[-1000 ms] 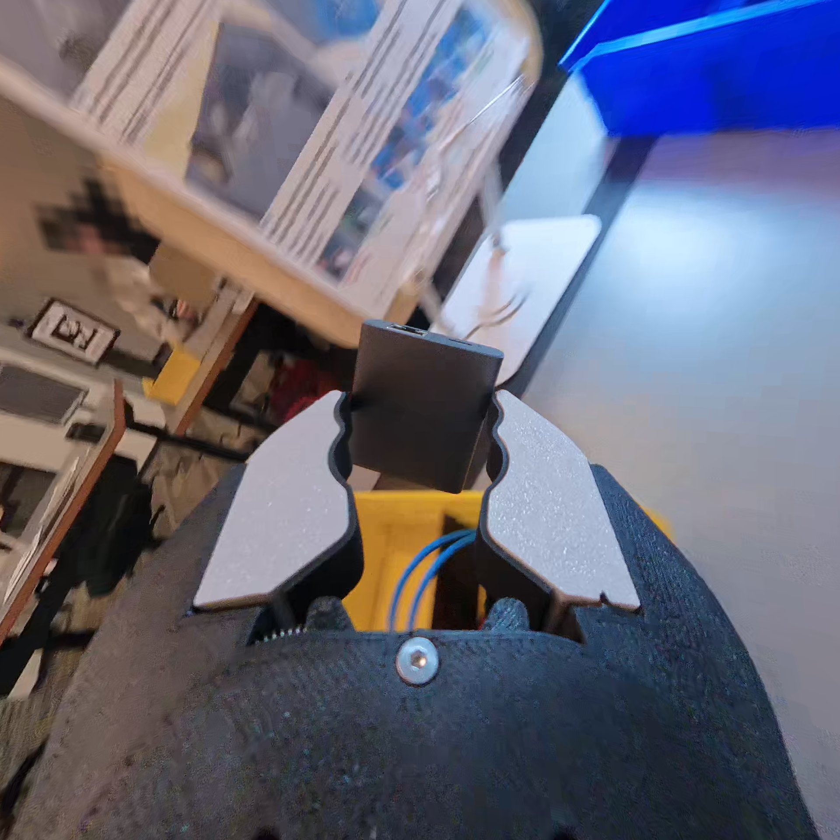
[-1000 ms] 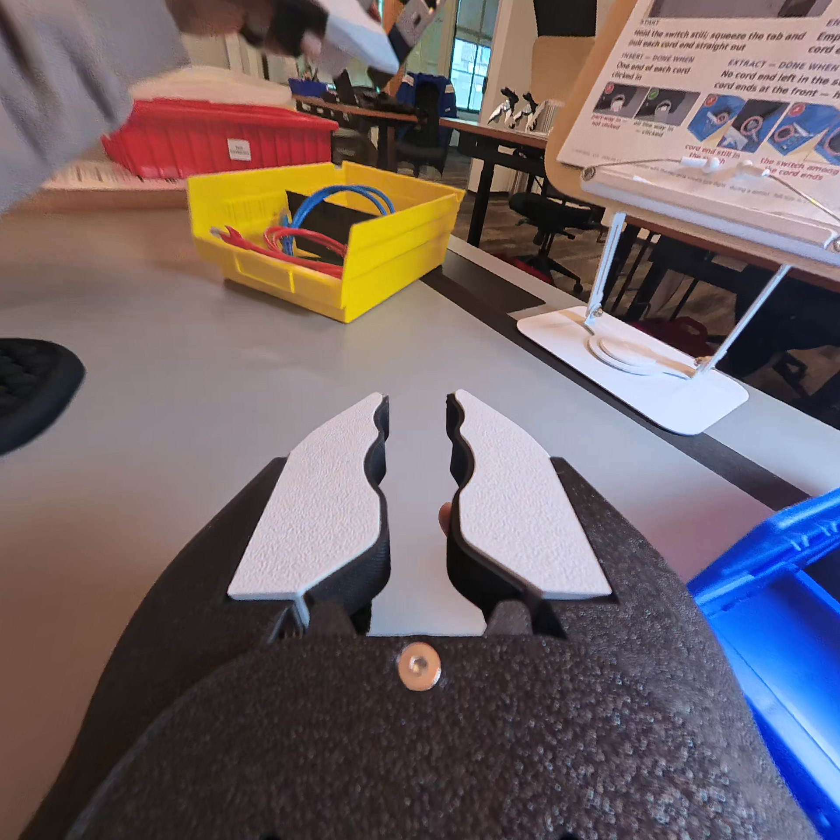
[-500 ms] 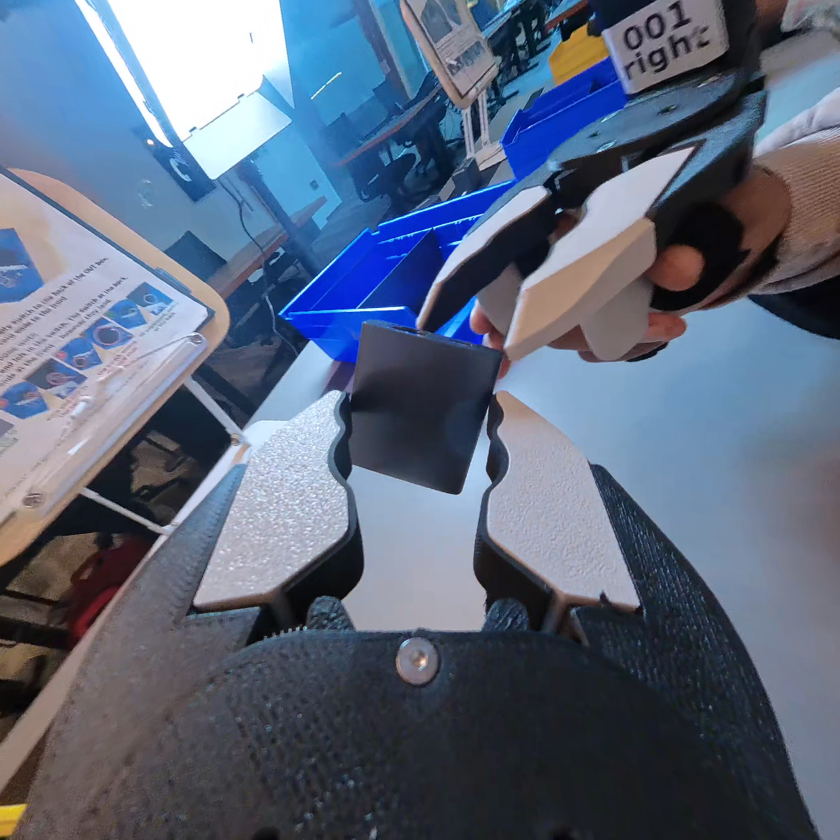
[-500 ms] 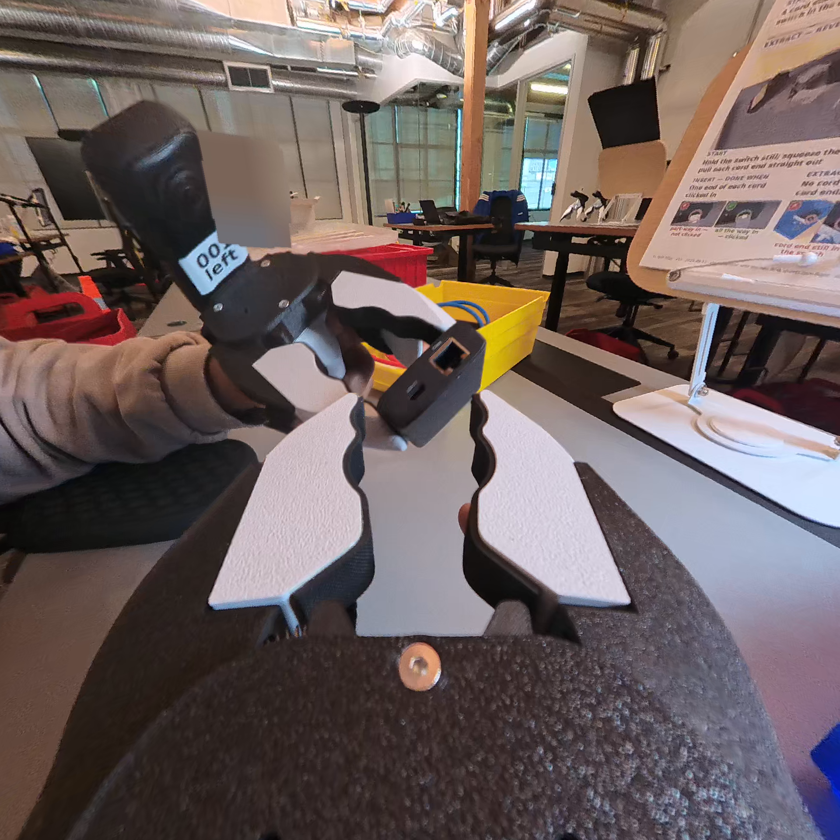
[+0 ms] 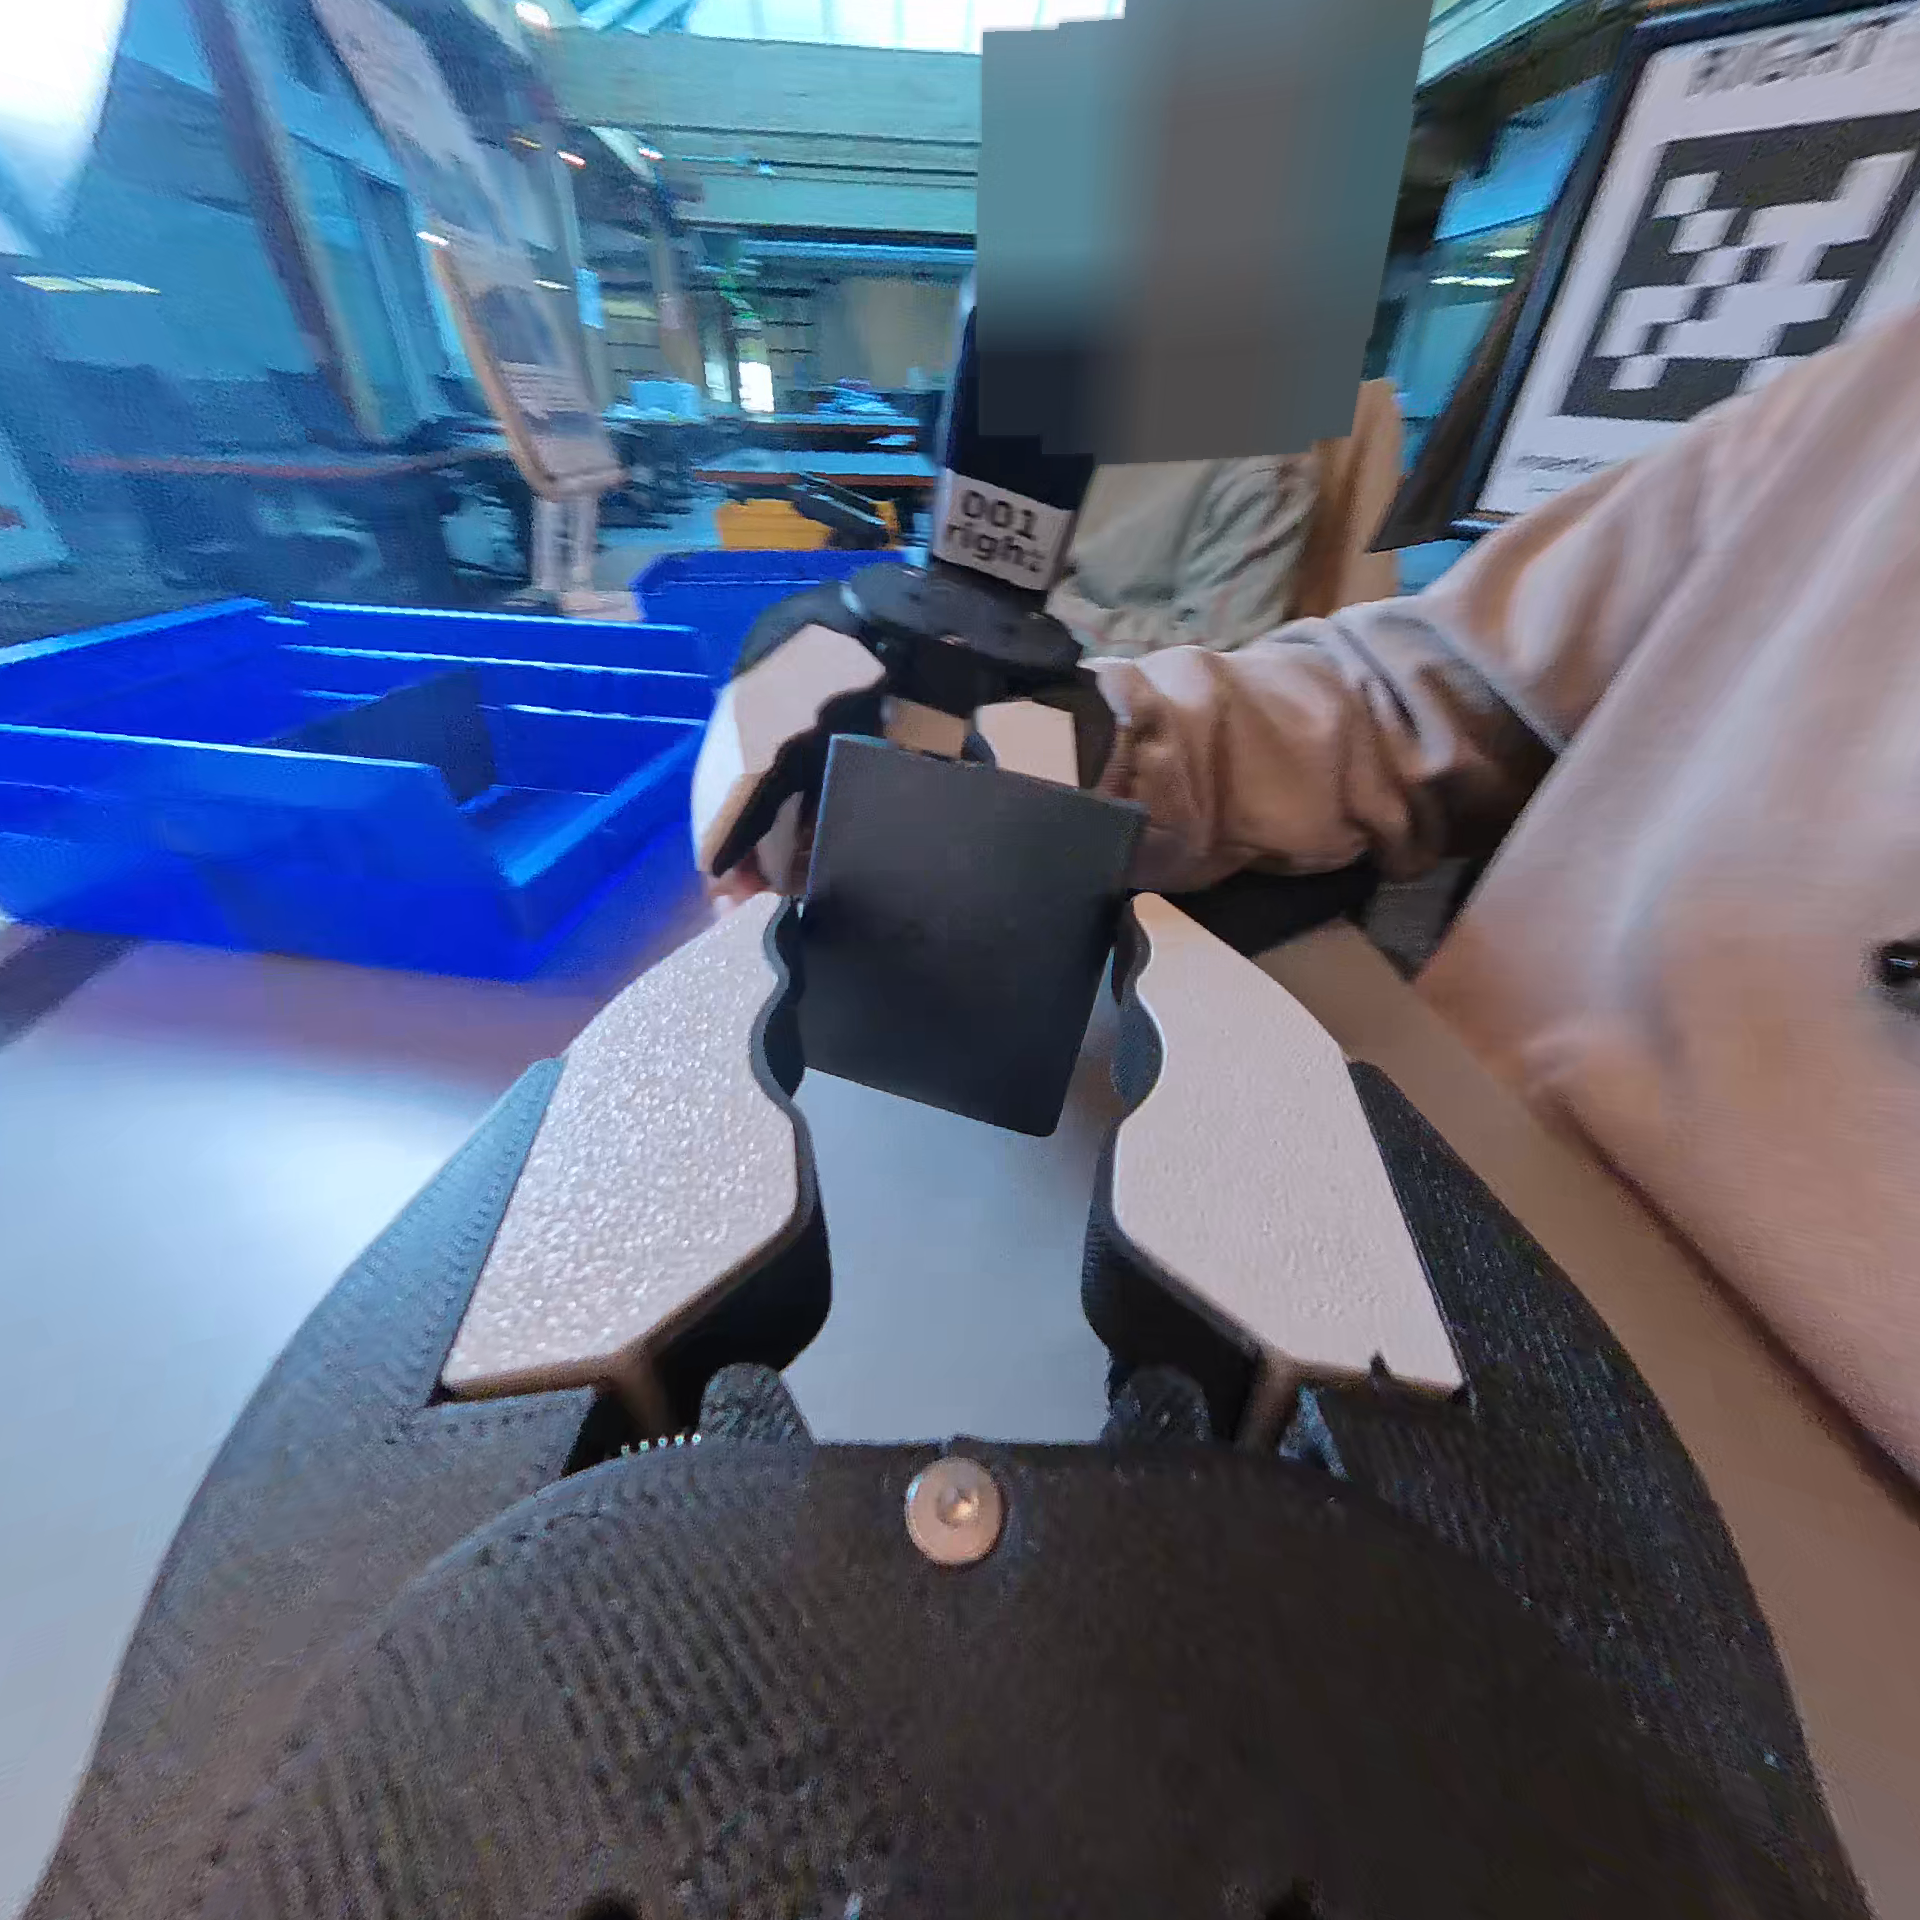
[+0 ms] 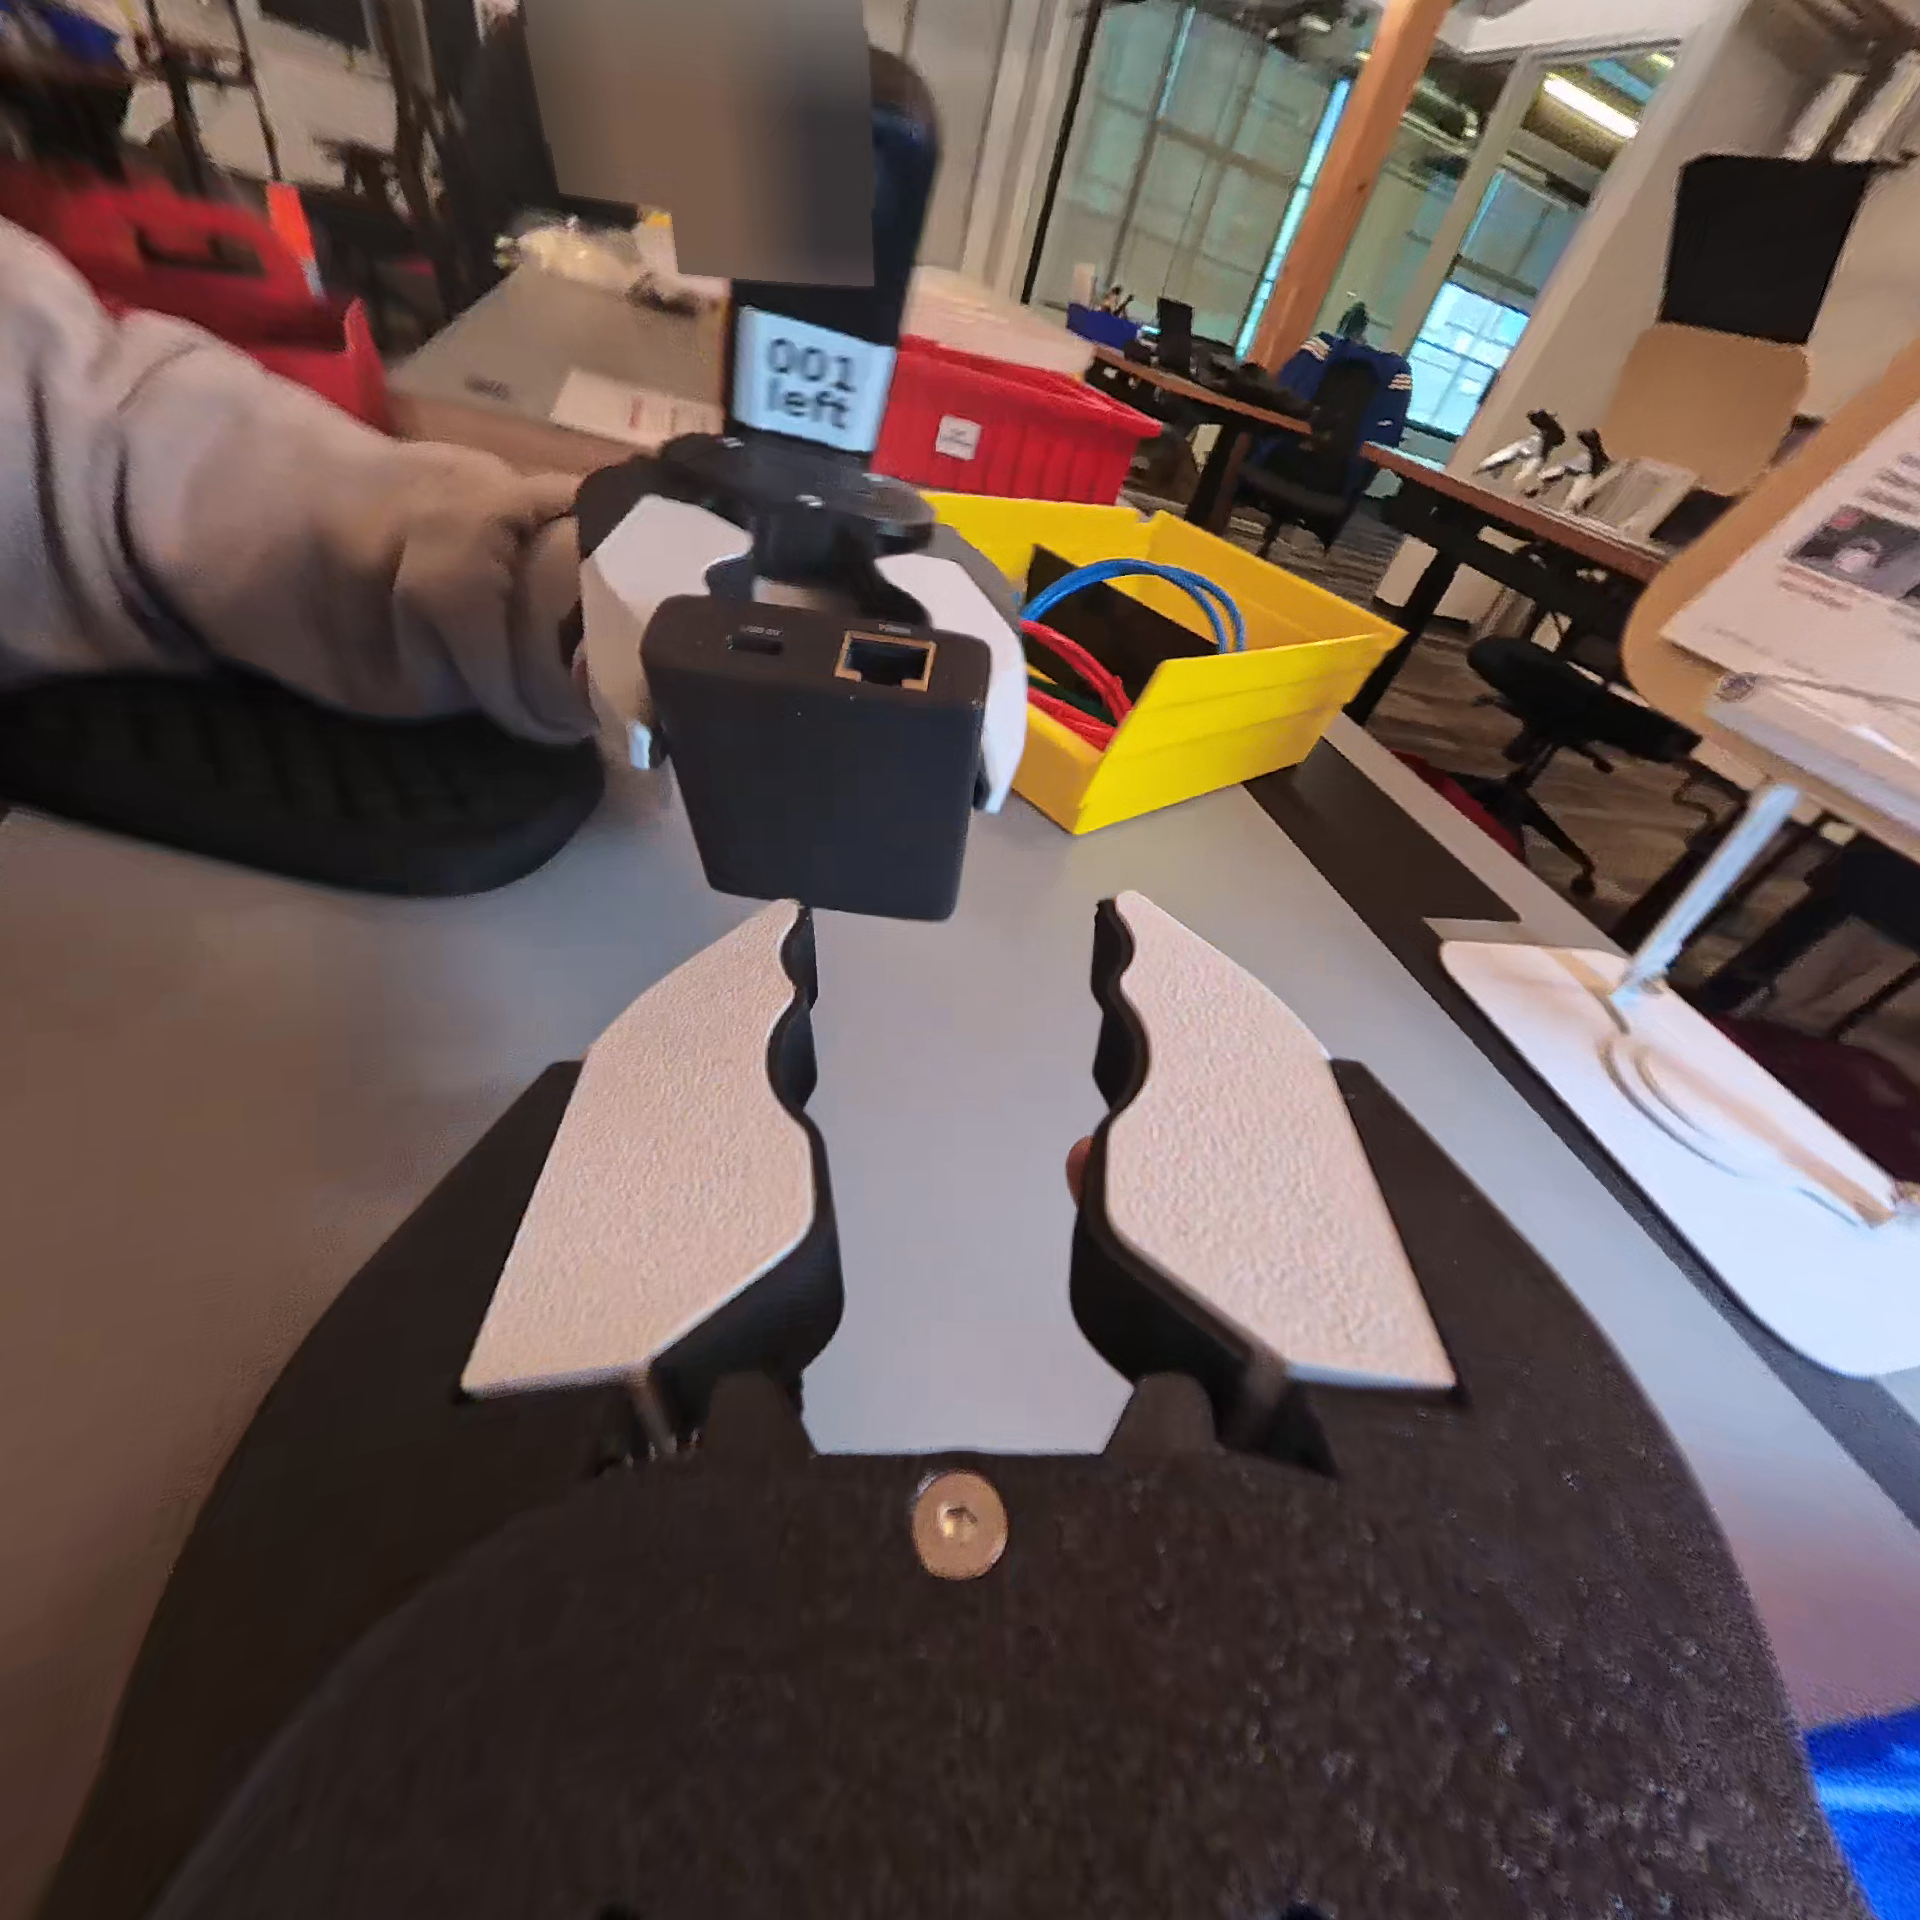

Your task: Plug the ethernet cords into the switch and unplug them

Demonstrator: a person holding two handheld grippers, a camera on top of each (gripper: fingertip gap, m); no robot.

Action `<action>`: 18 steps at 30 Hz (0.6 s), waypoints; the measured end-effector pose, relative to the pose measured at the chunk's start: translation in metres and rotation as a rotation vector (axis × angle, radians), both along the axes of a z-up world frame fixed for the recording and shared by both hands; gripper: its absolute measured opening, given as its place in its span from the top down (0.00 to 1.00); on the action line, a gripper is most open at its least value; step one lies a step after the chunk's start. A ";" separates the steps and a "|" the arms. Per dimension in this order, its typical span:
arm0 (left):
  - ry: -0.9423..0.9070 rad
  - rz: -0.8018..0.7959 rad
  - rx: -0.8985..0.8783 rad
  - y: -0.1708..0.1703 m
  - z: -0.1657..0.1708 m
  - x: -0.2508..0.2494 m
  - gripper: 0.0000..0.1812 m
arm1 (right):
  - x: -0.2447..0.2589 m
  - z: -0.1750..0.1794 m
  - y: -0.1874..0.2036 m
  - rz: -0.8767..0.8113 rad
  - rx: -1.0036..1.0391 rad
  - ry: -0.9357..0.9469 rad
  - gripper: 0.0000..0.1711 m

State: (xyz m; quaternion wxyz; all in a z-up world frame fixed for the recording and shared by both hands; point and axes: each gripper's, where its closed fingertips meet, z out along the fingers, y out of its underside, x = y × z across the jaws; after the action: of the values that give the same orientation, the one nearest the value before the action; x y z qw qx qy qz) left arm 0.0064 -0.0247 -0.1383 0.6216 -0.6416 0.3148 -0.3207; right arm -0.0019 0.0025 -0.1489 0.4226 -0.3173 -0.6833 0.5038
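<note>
My left gripper is shut on a black box-shaped switch and holds it above the grey table. In the right wrist view the switch faces me with an ethernet port on its upper end, gripped by the left gripper. My right gripper is open and empty, its tips just short of the switch's lower edge. It also shows in the left wrist view, behind the switch. Blue cords and red cords lie in a yellow bin.
A blue bin stands on the table left of the right gripper. A white stand base holding an instruction board sits at the table's far edge. A red bin is behind the yellow one. A black pad lies under the left arm. The grippers are tip to tip, or close to it.
The left gripper has swung the switch away from the yellow bin to face the right gripper. The right gripper has lifted, turned towards the switch and opened wider.
</note>
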 end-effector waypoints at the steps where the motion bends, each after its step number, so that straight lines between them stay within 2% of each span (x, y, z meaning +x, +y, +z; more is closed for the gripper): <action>1: -0.014 -0.058 -0.028 -0.005 -0.004 0.005 0.68 | 0.001 -0.002 -0.007 0.027 0.013 -0.001 0.70; 5: -0.091 -0.219 -0.127 -0.019 -0.013 0.021 0.68 | 0.009 -0.004 -0.032 0.136 0.057 0.006 0.70; 7: -0.117 -0.275 -0.165 -0.024 -0.013 0.024 0.68 | 0.016 -0.006 -0.045 0.197 0.089 0.008 0.78; 10: -0.145 -0.335 -0.184 -0.033 -0.012 0.025 0.68 | 0.019 -0.005 -0.055 0.214 0.139 0.019 0.81; 13: -0.152 -0.273 -0.156 -0.026 -0.007 0.018 0.69 | 0.016 -0.004 -0.046 0.161 0.147 0.013 0.85; 18: -0.053 -0.078 -0.065 -0.008 -0.005 0.000 0.83 | 0.008 -0.008 -0.017 0.057 0.074 -0.077 0.86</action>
State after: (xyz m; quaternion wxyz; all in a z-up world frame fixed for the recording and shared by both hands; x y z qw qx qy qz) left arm 0.0063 -0.0330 -0.1436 0.5956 -0.6399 0.3126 -0.3716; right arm 0.0062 -0.0140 -0.1571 0.3932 -0.3010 -0.7259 0.4773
